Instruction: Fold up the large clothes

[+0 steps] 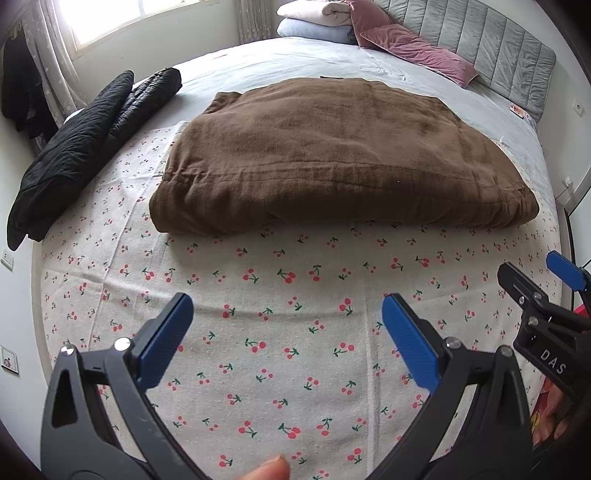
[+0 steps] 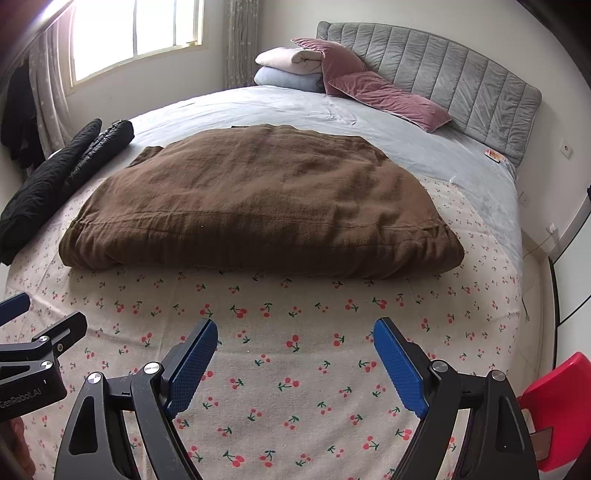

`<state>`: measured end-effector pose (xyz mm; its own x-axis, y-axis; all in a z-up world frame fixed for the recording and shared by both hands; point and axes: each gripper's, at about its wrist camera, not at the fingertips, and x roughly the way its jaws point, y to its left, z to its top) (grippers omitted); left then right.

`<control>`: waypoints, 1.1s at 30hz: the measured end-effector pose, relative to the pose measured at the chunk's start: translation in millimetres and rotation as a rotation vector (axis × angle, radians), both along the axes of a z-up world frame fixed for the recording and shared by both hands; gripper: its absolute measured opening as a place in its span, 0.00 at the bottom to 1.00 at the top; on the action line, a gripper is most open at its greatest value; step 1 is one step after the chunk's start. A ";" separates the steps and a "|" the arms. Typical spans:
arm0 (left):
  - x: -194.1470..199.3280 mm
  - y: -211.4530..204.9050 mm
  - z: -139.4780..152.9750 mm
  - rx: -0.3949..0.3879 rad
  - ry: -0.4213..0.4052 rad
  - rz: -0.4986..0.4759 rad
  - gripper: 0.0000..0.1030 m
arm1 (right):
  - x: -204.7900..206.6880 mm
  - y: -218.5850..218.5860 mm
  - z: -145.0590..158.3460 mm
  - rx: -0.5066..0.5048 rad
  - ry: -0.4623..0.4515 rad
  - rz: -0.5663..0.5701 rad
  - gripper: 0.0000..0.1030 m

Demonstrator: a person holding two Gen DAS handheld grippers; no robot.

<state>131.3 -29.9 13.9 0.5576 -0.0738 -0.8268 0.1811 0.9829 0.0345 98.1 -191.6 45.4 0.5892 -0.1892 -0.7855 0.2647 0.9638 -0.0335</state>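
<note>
A large brown garment point(image 1: 332, 158) lies folded into a thick rectangle on the cherry-print sheet point(image 1: 277, 350); it also shows in the right wrist view point(image 2: 258, 203). My left gripper point(image 1: 288, 317) is open and empty, held above the sheet well short of the garment's near edge. My right gripper point(image 2: 295, 343) is open and empty too, beside the left one, equally short of the garment. The right gripper shows at the right edge of the left wrist view point(image 1: 535, 291); the left gripper shows at the left edge of the right wrist view point(image 2: 40, 325).
A black puffy jacket point(image 1: 81, 147) lies rolled along the bed's left edge. Pink pillows point(image 2: 384, 96) and folded blankets point(image 2: 291, 70) rest against the grey headboard point(image 2: 443, 74). A red chair point(image 2: 554, 398) stands at the right. A window point(image 2: 136, 33) is behind.
</note>
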 end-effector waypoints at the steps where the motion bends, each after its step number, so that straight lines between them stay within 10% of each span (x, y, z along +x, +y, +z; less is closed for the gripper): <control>1: 0.1 -0.2 0.0 0.000 0.001 -0.001 0.99 | 0.1 -0.2 -0.2 0.002 0.000 -0.001 0.85; 33: -0.8 -4.3 -4.5 0.003 0.023 -0.031 0.99 | 0.6 -1.0 -2.5 0.023 0.004 -0.006 0.85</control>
<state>130.5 -34.2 9.4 0.5357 -0.0882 -0.8398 0.2120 0.9767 0.0326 98.7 -192.6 42.9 0.5852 -0.1742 -0.7919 0.2703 0.9627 -0.0120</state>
